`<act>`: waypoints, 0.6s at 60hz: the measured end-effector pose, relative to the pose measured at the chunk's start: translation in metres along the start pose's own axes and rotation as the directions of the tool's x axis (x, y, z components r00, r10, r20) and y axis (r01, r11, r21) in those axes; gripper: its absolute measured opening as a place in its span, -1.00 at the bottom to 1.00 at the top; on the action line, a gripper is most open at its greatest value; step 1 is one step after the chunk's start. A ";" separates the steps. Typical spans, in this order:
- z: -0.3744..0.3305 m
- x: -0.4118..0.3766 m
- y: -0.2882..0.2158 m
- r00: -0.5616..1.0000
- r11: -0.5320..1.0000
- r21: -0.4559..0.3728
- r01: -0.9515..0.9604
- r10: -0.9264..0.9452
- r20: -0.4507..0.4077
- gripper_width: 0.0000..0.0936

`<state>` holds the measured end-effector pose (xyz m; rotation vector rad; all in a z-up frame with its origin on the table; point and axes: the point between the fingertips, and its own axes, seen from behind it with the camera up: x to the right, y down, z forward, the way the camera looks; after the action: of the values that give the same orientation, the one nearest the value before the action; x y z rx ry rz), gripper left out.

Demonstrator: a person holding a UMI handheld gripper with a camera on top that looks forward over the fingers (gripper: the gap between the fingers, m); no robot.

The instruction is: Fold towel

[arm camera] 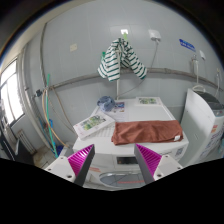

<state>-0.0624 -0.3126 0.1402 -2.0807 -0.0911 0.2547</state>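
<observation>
A rust-brown towel [146,131] lies flat on top of a white washing machine [110,150], beyond my fingers and slightly right of them. My gripper [113,160] is open and empty, its two magenta pads [80,158] wide apart, held above the machine's front edge and control panel. Nothing stands between the fingers.
A booklet or box [93,123] lies on the machine's left part, with a blue item [105,101] behind it. A striped green and white garment [122,60] hangs on the wall. A second white appliance [203,122] stands to the right. A window [12,95] is at the left.
</observation>
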 end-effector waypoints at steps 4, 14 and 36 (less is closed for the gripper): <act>0.020 -0.010 -0.001 1.000 1.000 0.000 0.001 -0.001 0.009 0.78; 0.093 -0.035 -0.001 0.997 0.997 -0.029 0.073 -0.072 0.037 0.77; 0.266 0.005 0.024 0.981 0.971 -0.144 0.192 -0.191 0.019 0.47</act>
<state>-0.1168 -0.0985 -0.0093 -2.1979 -0.3207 0.1383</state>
